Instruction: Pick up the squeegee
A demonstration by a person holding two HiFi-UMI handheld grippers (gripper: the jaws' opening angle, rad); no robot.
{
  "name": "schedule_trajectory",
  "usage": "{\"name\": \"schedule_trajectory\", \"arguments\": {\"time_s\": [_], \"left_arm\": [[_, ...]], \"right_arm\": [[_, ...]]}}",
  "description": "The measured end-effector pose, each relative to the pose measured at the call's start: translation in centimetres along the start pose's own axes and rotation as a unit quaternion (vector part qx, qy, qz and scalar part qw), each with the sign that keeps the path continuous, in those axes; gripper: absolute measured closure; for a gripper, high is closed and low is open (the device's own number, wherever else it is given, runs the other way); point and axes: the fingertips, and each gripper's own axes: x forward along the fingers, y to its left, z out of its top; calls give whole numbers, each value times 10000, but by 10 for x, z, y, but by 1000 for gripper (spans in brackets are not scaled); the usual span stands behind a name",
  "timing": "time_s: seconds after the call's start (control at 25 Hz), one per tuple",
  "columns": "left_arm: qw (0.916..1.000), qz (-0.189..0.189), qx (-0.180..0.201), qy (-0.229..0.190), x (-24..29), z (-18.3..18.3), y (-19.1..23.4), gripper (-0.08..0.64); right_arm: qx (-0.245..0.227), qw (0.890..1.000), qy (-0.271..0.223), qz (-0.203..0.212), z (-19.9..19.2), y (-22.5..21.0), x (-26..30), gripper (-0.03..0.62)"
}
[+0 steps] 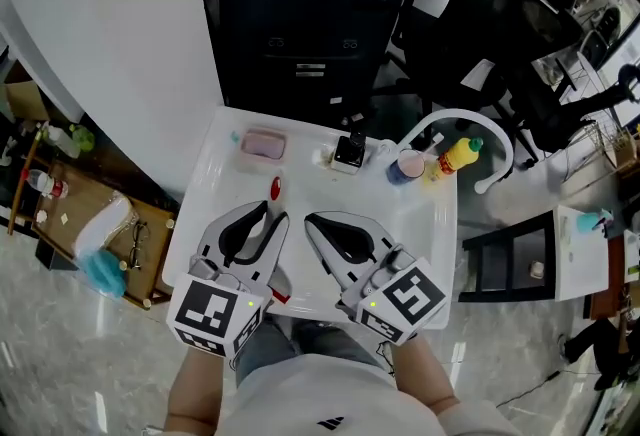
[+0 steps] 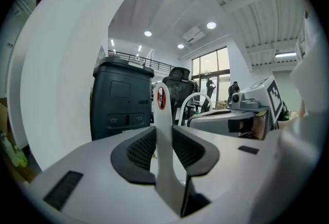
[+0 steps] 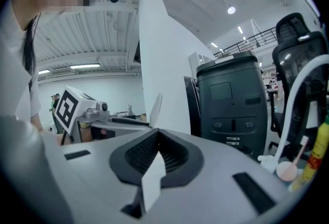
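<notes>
Left tool (image 1: pixel 272 217) is pinched on the white flat-handled squeegee (image 2: pixel 161 115) with a red-and-black mark at its far tip. The handle sits square between the 2 black ribbed pads, and the tip pokes out past them toward the far side. In the head view the red tip (image 1: pixel 276 190) hangs over the white plastic tabletop (image 1: pixel 425 254), near edge, left of centre. Can't tell if the blade end is clear of the surface, it's hidden under the tool.

Right tool (image 1: pixel 311 220) is pressed together on nothing, parked just beside the left one, on its right.

Step in hand, my read: the lift. Grip looks centred, so hold the squeeze constant and raise straight up, no twist. A flat handle in ribbed pads can pivot if it gets levered. Leave the right tool put, or ease it right so the 2 don't knock.

Far-side clutter is well apart from the squeegee: pink soap block in its dish (image 1: pixel 264 144), yellow squeeze bottle with green cap (image 1: pixel 459 155), white curved pipe (image 1: pixel 470 121). A vertical lift looks unobstructed.
</notes>
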Motion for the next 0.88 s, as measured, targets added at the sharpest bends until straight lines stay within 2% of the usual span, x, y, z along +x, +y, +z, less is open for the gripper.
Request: {"name": "schedule_trajectory", "arguments": {"time_s": [0.88], "left_arm": [[9994,217,-83,-250,-16,9,-20,453]], "right_arm": [[-227,9993,-40,308,1,8,-9,583]]}}
